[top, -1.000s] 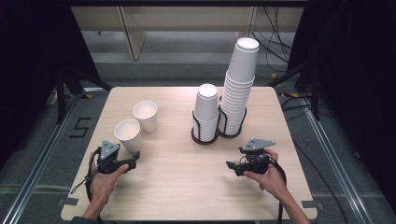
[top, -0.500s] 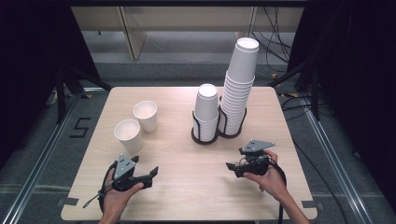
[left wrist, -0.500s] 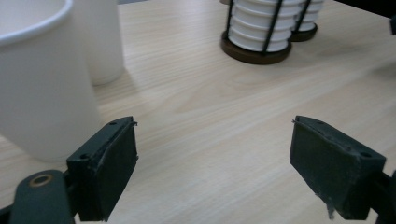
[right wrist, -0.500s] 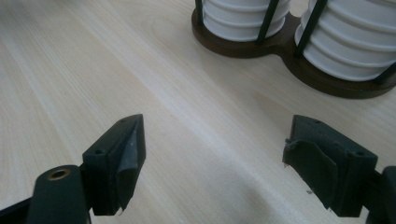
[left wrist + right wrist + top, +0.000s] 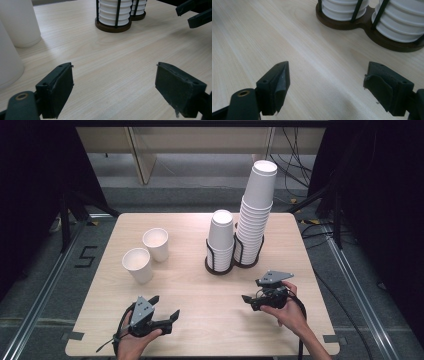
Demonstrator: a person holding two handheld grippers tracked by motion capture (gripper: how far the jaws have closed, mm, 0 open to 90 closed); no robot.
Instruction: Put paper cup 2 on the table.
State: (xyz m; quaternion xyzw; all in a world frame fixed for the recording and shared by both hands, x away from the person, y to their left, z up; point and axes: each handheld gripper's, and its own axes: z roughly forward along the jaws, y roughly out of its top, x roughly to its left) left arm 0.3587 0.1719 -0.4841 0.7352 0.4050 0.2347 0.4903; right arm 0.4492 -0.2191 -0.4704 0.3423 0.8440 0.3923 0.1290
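Two loose empty paper cups [image 5: 147,254], wire holder [image 5: 234,262] with two upside-down cup stacks [image 5: 247,220]

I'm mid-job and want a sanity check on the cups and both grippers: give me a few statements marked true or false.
1. The left gripper and the right gripper both have open jaws with nothing between them. True.
2. The near cup and the far cup stand upright on the table. True.
3. The left gripper holds a cup. False: it is empty, apart from both cups.
4. The holder carries two equal stacks. False: the tall stack rises well above the short stack.
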